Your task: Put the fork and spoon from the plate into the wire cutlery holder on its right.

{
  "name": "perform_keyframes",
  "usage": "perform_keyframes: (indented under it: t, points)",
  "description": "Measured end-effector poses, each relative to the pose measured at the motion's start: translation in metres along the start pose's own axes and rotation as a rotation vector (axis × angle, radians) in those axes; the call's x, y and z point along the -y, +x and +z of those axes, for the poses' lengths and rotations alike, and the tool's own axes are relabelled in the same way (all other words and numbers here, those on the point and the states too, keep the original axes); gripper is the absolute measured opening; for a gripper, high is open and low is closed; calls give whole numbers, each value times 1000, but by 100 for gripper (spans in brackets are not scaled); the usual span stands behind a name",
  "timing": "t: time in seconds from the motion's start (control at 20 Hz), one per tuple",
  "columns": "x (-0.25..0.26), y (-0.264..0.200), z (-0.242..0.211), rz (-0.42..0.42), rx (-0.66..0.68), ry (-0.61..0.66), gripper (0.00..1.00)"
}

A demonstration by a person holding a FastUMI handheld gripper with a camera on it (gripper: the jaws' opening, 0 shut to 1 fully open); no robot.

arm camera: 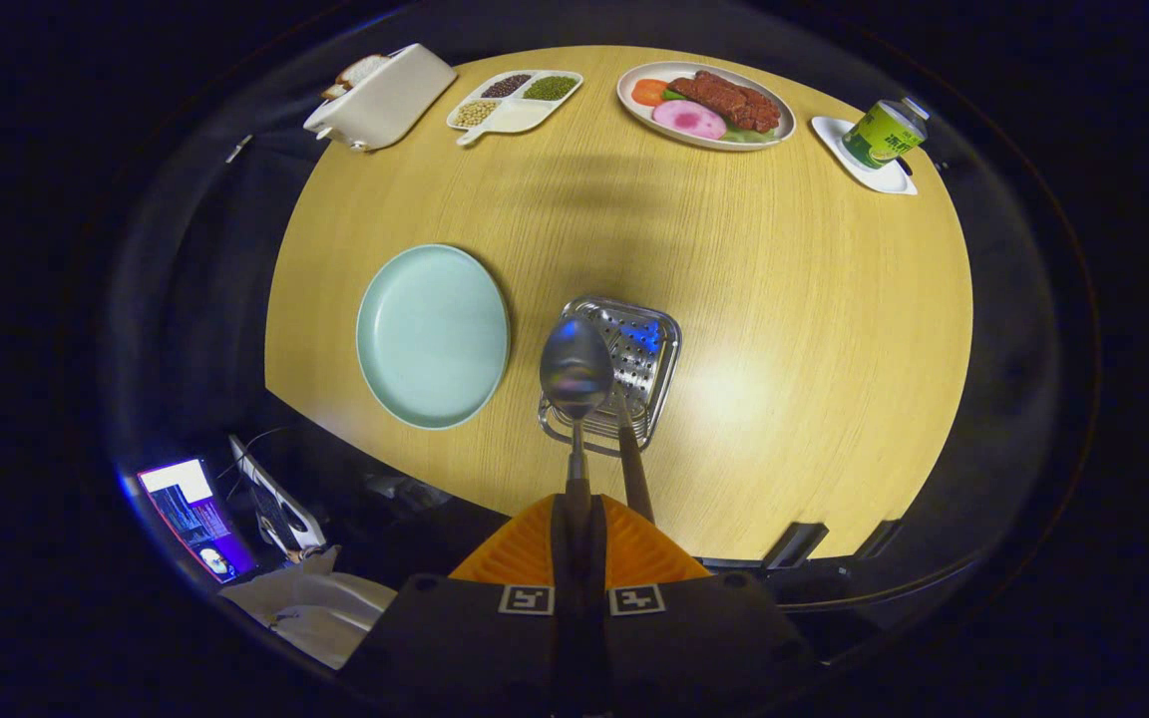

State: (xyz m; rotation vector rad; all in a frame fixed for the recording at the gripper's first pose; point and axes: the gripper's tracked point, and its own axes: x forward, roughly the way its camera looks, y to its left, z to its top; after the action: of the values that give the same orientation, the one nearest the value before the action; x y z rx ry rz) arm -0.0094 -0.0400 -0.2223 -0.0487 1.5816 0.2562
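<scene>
My gripper (579,511) is shut on the handle of a metal spoon (575,367). The spoon's bowl points away from me and hangs over the near left part of the metal cutlery holder (646,344), seen from above. A brown handle, probably the fork (634,471), sticks out of the holder toward me, just right of the spoon's handle; its head is hidden inside. The pale green plate (432,335) lies left of the holder with nothing on it.
At the far side of the round wooden table (814,329) stand a white toaster (382,97) with bread, a divided dish of beans (515,101), a plate of food (706,105) and a green can (884,133) on a white coaster. A lit screen (193,514) sits below the table's near left edge.
</scene>
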Motion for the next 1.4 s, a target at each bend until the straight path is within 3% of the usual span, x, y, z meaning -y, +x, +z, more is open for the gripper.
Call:
perform_keyframes:
  t: [0.35,0.55,0.6,0.8,0.95,1.0,1.4]
  points:
    - [10,12,11,-23,-67,25,6]
    - [13,9,20,-11,-41,60,17]
    - [15,6,19,-12,-31,61,35]
    - [10,-13,25,25,53,58,82]
    - [5,-33,28,52,141,50,84]
    - [3,-45,28,62,180,46,100]
    - [-17,-126,59,116,591,73,99]
